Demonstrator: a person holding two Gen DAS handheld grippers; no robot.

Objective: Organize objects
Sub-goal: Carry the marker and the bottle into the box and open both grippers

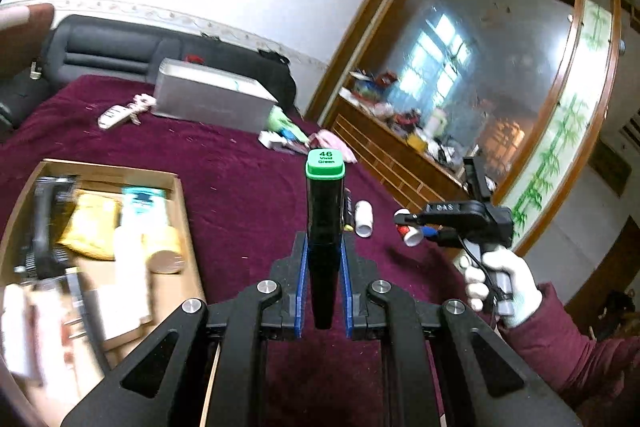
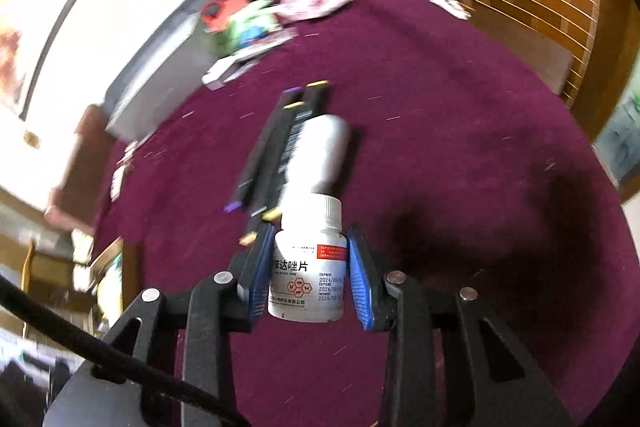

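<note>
My left gripper [image 1: 324,247] is shut on a black marker [image 1: 325,211] with a green cap that points away from me, held above the maroon cloth [image 1: 240,195]. To its left stands an open cardboard box [image 1: 181,195] full of packets. My right gripper [image 2: 310,247] is shut on a white medicine bottle [image 2: 308,275] with a red label patch, lifted off the cloth. In the left wrist view the right gripper [image 1: 408,223] sits to the right with that bottle [image 1: 413,235] in it. On the cloth lie a second white bottle [image 2: 324,151] and several black markers [image 2: 276,147].
A silver metal box [image 1: 212,99], a remote control [image 1: 116,115] and a heap of small packets [image 1: 288,135] lie at the cloth's far side. A wooden cabinet [image 1: 400,155] with a mirror stands on the right. A white-gloved hand [image 1: 504,279] holds the right gripper.
</note>
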